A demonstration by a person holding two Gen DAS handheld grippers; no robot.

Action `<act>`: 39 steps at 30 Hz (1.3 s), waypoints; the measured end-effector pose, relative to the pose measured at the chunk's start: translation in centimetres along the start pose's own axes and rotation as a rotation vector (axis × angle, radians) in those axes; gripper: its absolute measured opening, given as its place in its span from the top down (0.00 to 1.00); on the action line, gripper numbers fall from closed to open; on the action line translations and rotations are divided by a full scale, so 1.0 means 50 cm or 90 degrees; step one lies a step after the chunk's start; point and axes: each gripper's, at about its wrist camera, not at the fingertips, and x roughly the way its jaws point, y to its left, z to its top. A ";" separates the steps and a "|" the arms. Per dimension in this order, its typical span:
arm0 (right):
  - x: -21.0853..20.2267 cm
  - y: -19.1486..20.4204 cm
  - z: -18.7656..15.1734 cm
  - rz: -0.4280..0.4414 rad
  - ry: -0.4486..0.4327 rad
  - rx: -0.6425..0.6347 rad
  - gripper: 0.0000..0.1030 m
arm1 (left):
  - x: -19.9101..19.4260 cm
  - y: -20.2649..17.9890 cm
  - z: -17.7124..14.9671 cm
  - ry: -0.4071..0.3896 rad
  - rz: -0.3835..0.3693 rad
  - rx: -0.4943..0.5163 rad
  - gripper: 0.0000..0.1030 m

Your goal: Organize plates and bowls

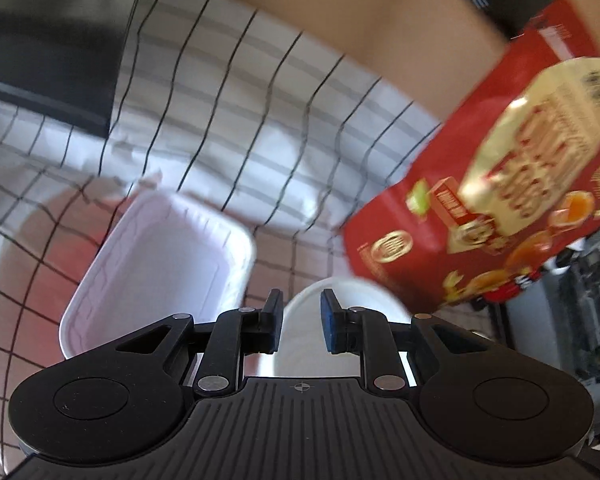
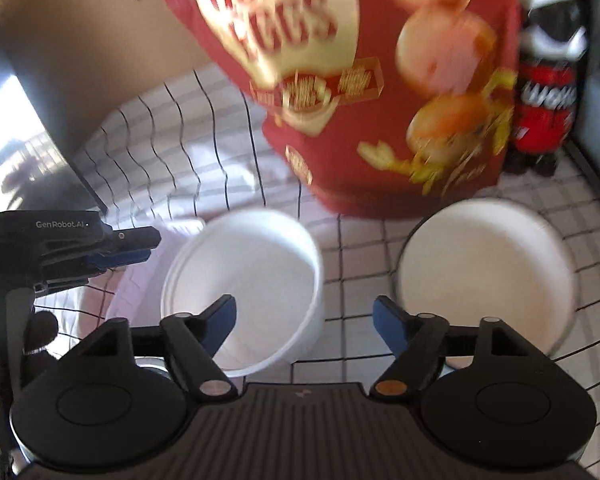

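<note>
My right gripper [image 2: 304, 320] gapes empty between two bowls [image 2: 252, 276]; left gripper [image 1: 300, 320], jaws narrowly apart, grips nothing beside the tray [image 1: 160, 264].

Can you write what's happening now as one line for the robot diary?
left gripper: narrow gap, empty, over white bowl | right gripper: open, empty | white plate: on checked cloth

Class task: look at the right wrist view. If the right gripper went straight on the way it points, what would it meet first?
Probably the checked tablecloth in the gap between the two white bowls. The right gripper is open and empty; beyond stands the red bag. Depth is uncertain.
</note>
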 end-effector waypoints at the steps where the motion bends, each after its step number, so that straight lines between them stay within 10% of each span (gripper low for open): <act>1: -0.024 -0.008 -0.001 -0.007 -0.019 -0.009 0.22 | -0.014 -0.015 -0.004 -0.014 -0.013 0.014 0.78; 10: -0.130 -0.153 0.000 -0.192 -0.079 -0.045 0.08 | 0.021 -0.185 -0.070 0.059 -0.142 0.119 0.78; 17: -0.047 -0.273 -0.008 -0.120 0.000 0.005 0.08 | 0.118 -0.280 -0.149 0.155 -0.113 0.152 0.78; 26: 0.036 -0.364 -0.006 -0.031 0.066 0.115 0.10 | 0.202 -0.310 -0.151 0.159 0.005 0.158 0.78; 39: 0.089 -0.399 -0.005 0.018 0.134 0.159 0.06 | 0.267 -0.338 -0.158 0.177 0.031 0.181 0.79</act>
